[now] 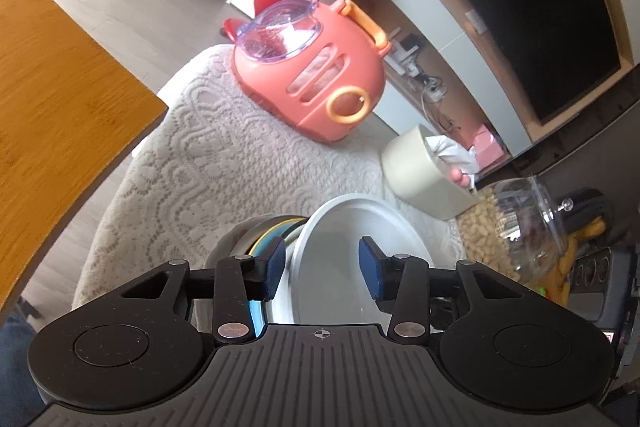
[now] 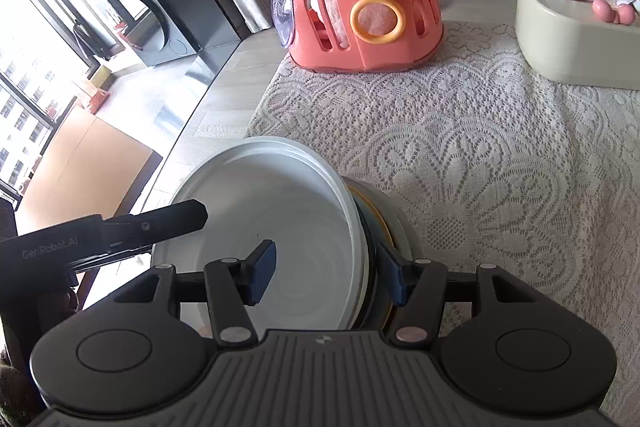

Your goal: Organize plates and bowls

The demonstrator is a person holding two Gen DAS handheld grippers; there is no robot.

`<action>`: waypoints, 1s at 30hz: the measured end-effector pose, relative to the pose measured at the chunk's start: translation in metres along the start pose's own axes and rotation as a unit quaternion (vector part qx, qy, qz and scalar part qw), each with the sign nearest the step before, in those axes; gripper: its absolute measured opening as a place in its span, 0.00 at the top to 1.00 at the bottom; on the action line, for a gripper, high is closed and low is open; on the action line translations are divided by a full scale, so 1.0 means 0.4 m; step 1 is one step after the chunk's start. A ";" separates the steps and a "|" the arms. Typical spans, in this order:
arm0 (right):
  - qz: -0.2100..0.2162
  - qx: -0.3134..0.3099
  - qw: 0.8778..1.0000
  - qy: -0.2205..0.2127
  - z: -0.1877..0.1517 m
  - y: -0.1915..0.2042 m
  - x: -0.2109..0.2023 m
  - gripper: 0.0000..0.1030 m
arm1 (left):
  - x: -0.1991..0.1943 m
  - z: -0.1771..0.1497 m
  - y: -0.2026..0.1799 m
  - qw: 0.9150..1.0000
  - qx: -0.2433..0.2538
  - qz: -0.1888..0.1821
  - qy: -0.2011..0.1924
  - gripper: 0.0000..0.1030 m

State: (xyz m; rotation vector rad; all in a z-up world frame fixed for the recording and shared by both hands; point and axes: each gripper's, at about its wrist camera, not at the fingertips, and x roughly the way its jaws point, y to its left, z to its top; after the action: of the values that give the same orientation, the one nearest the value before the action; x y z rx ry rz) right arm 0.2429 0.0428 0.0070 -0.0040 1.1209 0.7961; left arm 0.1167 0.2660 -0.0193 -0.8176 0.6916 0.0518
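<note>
A white plate (image 2: 272,195) leans on edge against a stack of bowls (image 2: 384,223) with steel, yellow and blue rims, over a lace tablecloth (image 2: 480,155). My right gripper (image 2: 328,271) is shut on the stack, one pad inside the white plate and the other behind the bowls. In the left wrist view the white plate (image 1: 340,227) opens to the right, with the stack of bowls (image 1: 260,231) on its left. My left gripper (image 1: 323,267) straddles their rims, and a gap shows at its right pad. One left gripper finger (image 2: 176,217) reaches over the plate's left rim.
A salmon toy carrier (image 2: 368,7) stands at the far side of the cloth and a beige tissue box (image 2: 576,39) at the far right. A clear jar of nuts (image 1: 492,227) sits near the plate. A wooden tabletop (image 1: 60,87) lies to the left.
</note>
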 end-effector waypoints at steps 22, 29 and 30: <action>-0.005 -0.010 1.000 -0.029 -0.022 0.004 -0.024 0.46 | -0.020 0.008 0.006 0.998 -0.021 -0.045 -0.026 0.56; 0.011 -0.013 0.999 -0.036 -0.041 0.009 -0.043 0.46 | -0.010 0.000 0.017 0.999 -0.024 -0.012 -0.026 0.56; 0.011 -0.016 0.999 -0.037 -0.044 0.011 -0.044 0.46 | -0.009 -0.001 0.018 0.999 -0.024 -0.006 -0.027 0.56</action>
State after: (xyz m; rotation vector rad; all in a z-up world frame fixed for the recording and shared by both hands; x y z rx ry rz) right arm 0.2229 0.0293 0.0147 0.0113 1.0402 0.8268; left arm 0.1115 0.2716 -0.0221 -0.8635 0.6368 0.0789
